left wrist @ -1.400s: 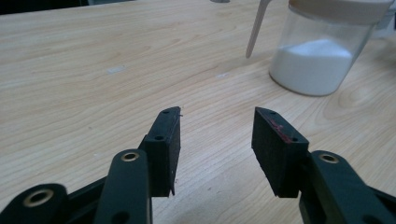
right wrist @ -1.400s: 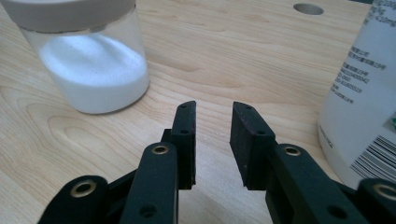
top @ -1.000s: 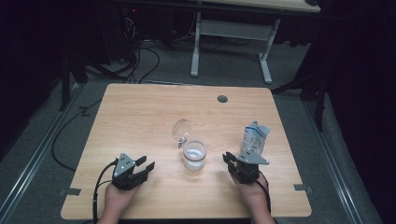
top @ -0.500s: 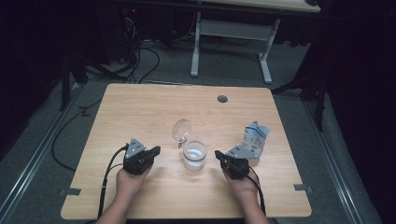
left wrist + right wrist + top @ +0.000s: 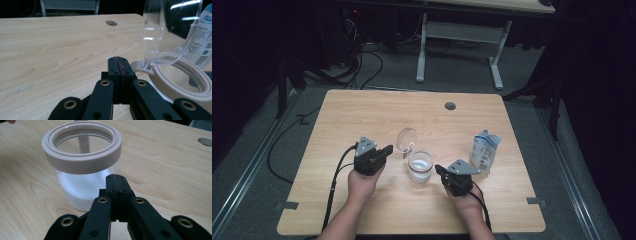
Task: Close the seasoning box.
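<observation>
1. The left gripper (image 5: 382,152) sits left of the jar (image 5: 420,166), its jaws pressed flat together with nothing between them; they have just been closing. In the left gripper view its tip (image 5: 118,65) points at the hinge where the jar's clear lid (image 5: 160,27) stands up off the pale rim.
2. Just right of that tip stands the jar, upright on the wooden table (image 5: 362,115), with white powder in its lower part and its lid (image 5: 406,139) flipped open, leaning toward the far left side.
3. The right gripper (image 5: 443,172) lies just right of the jar, its jaws also pressed together on nothing after having just closed. In the right gripper view the tip (image 5: 115,182) is close to the jar's glass wall (image 5: 82,192), below the pale collar.
4. Beyond the right gripper, farther right, a blue-and-white pouch (image 5: 485,150) stands upright, apart from the jar.
</observation>
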The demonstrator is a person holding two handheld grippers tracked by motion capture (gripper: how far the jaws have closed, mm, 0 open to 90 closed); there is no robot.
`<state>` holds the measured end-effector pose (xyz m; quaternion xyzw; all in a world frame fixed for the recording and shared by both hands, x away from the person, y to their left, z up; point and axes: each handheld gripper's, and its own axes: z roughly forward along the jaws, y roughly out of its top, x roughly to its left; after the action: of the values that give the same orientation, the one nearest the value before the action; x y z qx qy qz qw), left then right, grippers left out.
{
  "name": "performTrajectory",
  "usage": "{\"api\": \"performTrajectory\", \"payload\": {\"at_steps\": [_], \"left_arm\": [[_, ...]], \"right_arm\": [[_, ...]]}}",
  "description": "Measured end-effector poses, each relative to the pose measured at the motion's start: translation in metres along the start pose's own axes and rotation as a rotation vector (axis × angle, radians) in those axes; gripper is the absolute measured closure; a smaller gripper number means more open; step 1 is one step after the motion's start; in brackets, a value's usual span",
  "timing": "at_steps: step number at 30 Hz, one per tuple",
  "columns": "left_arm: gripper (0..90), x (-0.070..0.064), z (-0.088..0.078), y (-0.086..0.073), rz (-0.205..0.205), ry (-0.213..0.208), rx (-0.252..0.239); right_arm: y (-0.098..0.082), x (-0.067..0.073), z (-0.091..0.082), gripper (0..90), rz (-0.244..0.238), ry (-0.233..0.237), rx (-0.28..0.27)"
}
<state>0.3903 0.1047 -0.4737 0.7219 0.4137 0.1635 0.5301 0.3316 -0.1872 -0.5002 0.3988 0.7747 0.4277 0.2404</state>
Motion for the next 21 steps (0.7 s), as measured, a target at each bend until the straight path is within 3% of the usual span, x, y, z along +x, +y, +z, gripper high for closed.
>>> {"api": "performTrajectory", "payload": {"at_steps": [7,21], "left_arm": [[90.0,-0.009,0.001,0.012,0.003,-0.023,-0.045],[90.0,-0.027,0.002,0.014,0.021,-0.054,-0.052]], "right_arm": [[-0.001,0.001,0.004,90.0,-0.016,-0.004,0.001],[0.002,0.004,0.003,90.0,-0.033,-0.008,-0.008]]}}
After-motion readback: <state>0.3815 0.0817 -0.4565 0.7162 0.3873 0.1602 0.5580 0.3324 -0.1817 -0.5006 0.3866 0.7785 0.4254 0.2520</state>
